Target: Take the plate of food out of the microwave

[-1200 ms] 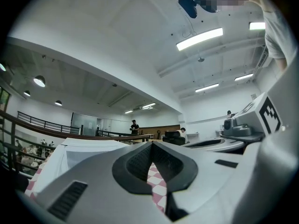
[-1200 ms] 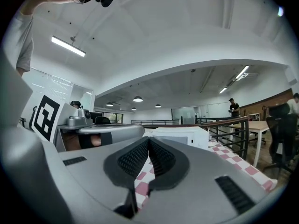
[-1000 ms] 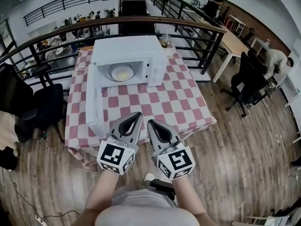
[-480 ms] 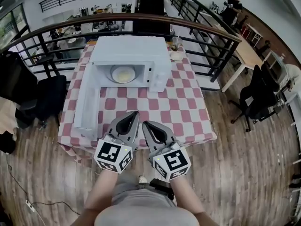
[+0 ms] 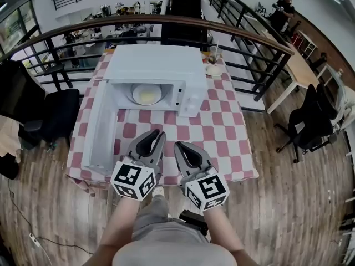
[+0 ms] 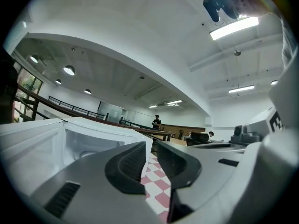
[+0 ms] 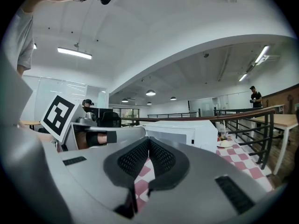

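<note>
left gripper (image 5: 160, 133): jaws just eased slightly apart, empty | right gripper (image 5: 178, 145): jaws together, empty | plate (image 5: 147, 94): seen inside open microwave (image 5: 155, 65) | cube markers (image 5: 133, 180): square codes printed

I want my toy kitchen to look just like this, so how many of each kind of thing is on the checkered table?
Microwave: 1
Cup: 1
Plates: 2, the plate of food inside the microwave and a small plate by the cup
Total: 4
</note>
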Demonstrator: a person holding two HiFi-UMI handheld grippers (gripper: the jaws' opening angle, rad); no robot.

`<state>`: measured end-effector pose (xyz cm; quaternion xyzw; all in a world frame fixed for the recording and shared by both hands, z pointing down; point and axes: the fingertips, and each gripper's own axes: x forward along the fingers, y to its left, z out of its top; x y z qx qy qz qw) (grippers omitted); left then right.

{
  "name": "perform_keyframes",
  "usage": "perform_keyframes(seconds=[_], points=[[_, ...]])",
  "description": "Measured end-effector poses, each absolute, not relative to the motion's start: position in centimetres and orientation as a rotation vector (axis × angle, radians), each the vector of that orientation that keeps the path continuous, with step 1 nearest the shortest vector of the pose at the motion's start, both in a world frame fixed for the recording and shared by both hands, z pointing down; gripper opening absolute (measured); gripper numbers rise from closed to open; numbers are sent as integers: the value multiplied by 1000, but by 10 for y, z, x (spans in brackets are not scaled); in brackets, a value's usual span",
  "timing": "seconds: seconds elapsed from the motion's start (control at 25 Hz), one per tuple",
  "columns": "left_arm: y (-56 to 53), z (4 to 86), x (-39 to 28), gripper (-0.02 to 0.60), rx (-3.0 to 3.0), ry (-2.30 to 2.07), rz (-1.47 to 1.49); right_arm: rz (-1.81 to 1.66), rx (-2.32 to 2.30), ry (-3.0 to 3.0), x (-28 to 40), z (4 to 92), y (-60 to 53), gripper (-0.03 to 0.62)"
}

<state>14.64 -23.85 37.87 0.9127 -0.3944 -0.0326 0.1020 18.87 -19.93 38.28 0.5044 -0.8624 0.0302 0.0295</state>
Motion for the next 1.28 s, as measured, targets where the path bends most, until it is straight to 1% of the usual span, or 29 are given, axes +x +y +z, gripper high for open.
perform_keyframes(seconds=[0.16, 0.28, 0.36, 0.56, 0.64, 0.72, 0.84, 1.0, 1.28], points=[[-269, 391, 148, 144, 2641, -1184, -65, 110, 1542, -2661, 192, 387, -227, 26], [-290, 401, 149, 194, 2599, -1192, -36, 133, 1539, -2658, 195, 390, -245, 26], [-304, 409, 149, 213, 2553, -1173, -42, 147, 1536, -2655, 196, 393, -256, 27], [-340, 436, 137, 213, 2394, -1145, -94, 179, 1543, -2648, 197, 400, -288, 27], [-353, 446, 132, 177, 2357, -1154, -95, 188, 1545, -2645, 196, 403, -300, 27], [-366, 454, 129, 174, 2329, -1153, -93, 198, 1543, -2642, 194, 407, -312, 27], [-387, 466, 124, 176, 2279, -1156, -96, 218, 1536, -2634, 187, 415, -330, 28], [-411, 487, 117, 215, 2201, -1167, -84, 241, 1504, -2629, 177, 427, -347, 28], [-440, 523, 111, 219, 2026, -1146, -102, 294, 1480, -2611, 173, 440, -368, 26]])
